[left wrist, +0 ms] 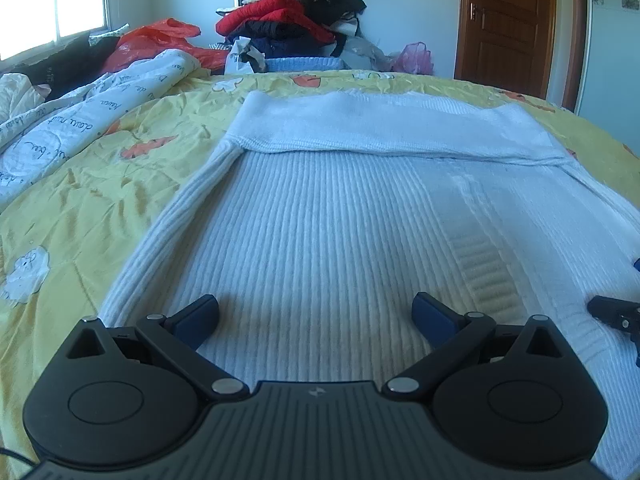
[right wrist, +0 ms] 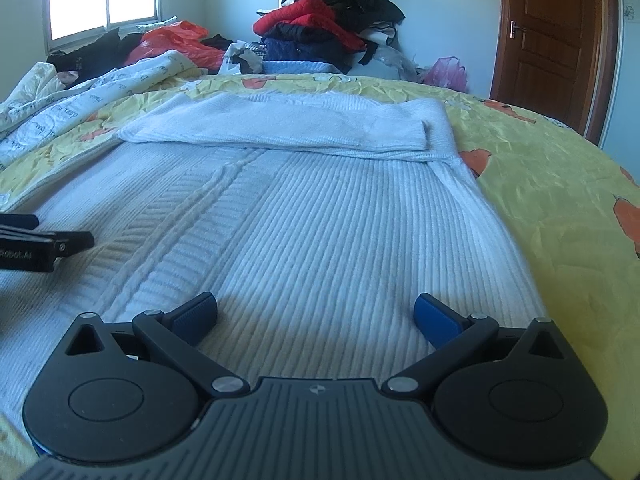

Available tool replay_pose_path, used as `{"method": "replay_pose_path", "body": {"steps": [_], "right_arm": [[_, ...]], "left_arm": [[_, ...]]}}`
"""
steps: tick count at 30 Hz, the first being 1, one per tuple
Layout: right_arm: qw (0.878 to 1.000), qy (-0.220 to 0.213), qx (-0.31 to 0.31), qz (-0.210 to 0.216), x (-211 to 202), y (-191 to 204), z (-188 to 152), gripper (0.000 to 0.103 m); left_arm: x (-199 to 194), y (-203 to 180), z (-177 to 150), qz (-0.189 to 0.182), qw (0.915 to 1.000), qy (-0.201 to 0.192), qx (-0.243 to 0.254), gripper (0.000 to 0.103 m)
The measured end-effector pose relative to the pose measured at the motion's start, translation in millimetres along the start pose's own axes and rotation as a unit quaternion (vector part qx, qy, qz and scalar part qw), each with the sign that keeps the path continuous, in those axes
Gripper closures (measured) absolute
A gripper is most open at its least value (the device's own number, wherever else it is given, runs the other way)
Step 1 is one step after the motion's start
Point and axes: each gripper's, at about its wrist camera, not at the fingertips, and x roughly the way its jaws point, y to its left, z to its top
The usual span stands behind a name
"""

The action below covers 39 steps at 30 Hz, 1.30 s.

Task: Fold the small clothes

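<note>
**Both grippers poised over the sweater's near hem**

Seemingly ready for the next fold, the white ribbed knit sweater lies flat on the yellow cartoon-print bedsheet, its far end already turned over into a smooth band across the body. From the left wrist view, the left gripper hovers low over the near part of the knit with its blue-padded fingers spread wide and nothing between them; ribbed fabric fills the gap. At the far right edge, a sliver of the other gripper shows above the same garment.

From the right wrist view, the right gripper sits likewise, fingers apart and empty, over the sweater's near right portion, with the sweater's right edge just beside its right finger. The left tool juts in from the left.

The knit looks soft, thick and floppy, light enough to lift but prone to sagging and stretching. I'd judge the near hem corners the best hold, one for each gripper.
</note>
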Motion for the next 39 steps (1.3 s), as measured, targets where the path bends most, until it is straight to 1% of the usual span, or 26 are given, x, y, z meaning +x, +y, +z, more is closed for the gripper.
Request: {"method": "replay_pose_path", "body": {"steps": [2,5,9,12,14,15,16,18,21,23,24,25,26,27,28,29,30,32,33,34,35,36,37,38,39], "right_arm": [[1.000,0.000,-0.003,-0.001,-8,0,-5,0.002],[1.000,0.000,-0.001,0.012,-23,-3,-15,0.002],[0.999,-0.010,-0.037,0.007,-43,2,-35,0.001],[0.999,-0.008,-0.046,0.007,-55,4,-42,0.000],[0.999,0.003,-0.049,0.015,-63,3,-43,0.000],[0.998,0.007,-0.052,0.023,-68,2,-42,0.002],[0.998,0.007,-0.052,0.036,-75,-1,-42,0.006],[0.998,-0.001,-0.043,0.054,-90,-9,-40,0.007],[0.999,-0.021,0.002,0.046,-110,-37,-35,0.006],[0.997,-0.018,0.061,0.049,-113,-65,-33,0.008],[0.994,-0.010,0.091,0.050,-112,-78,-34,0.012],[0.991,0.007,0.122,0.053,-107,-91,-36,0.019],[0.987,0.026,0.146,0.058,-101,-101,-39,0.024],[0.984,0.039,0.160,0.062,-96,-106,-42,0.031],[0.982,0.046,0.168,0.067,-91,-110,-45,0.030],[0.983,0.035,0.163,0.076,-91,-109,-48,0.030],[0.983,0.034,0.164,0.081,-91,-109,-49,0.029],[0.979,0.043,0.173,0.101,-88,-107,-47,0.029],[0.976,0.047,0.178,0.118,-87,-106,-45,0.029],[0.971,0.053,0.185,0.139,-86,-105,-45,0.029],[0.968,0.058,0.189,0.156,-85,-105,-43,0.029],[0.964,0.062,0.193,0.170,-84,-104,-43,0.029],[0.961,0.062,0.198,0.181,-82,-103,-42,0.029],[0.958,0.062,0.205,0.191,-81,-104,-42,0.029],[0.954,0.062,0.215,0.199,-79,-106,-42,0.029]], "left_arm": [[-9,-1,-4,0.001,1.0000,0.005,0.004,0.000],[-24,0,-17,-0.013,0.9997,0.010,0.019,0.000],[-41,4,-35,-0.022,0.9994,0.006,0.026,0.000],[-52,4,-42,-0.029,0.9989,0.011,0.034,0.000],[-59,7,-45,-0.033,0.9986,0.016,0.037,0.000],[-62,9,-45,-0.036,0.9984,0.019,0.039,0.000],[-65,11,-43,-0.038,0.9983,0.020,0.039,0.000],[-73,21,-41,-0.027,0.9990,0.010,0.035,0.000],[-81,43,-33,0.002,0.9999,-0.010,0.011,0.000],[-80,59,-30,0.005,0.9998,-0.011,-0.014,0.000],[-77,68,-29,0.003,0.9996,-0.003,-0.028,0.000],[-72,75,-30,0.000,0.9990,0.010,-0.043,0.000],[-66,82,-32,-0.005,0.9979,0.027,-0.059,0.000],[-62,87,-33,-0.014,0.9966,0.038,-0.072,0.000],[-58,92,-36,-0.030,0.9947,0.047,-0.086,0.000],[-56,96,-38,-0.048,0.9924,0.053,-0.100,0.000],[-58,99,-39,-0.063,0.9913,0.043,-0.108,0.000],[-58,109,-39,-0.122,0.9823,0.043,-0.135,0.000],[-58,115,-38,-0.150,0.9756,0.049,-0.153,0.000],[-55,121,-37,-0.183,0.9659,0.058,-0.174,0.000],[-53,128,-37,-0.217,0.9538,0.068,-0.196,0.000],[-50,132,-38,-0.237,0.9453,0.077,-0.211,0.000],[-48,137,-39,-0.248,0.9393,0.083,-0.222,0.000],[-47,140,-40,-0.255,0.9362,0.085,-0.226,0.000],[-47,142,-40,-0.258,0.9349,0.088,-0.228,0.003]]}}
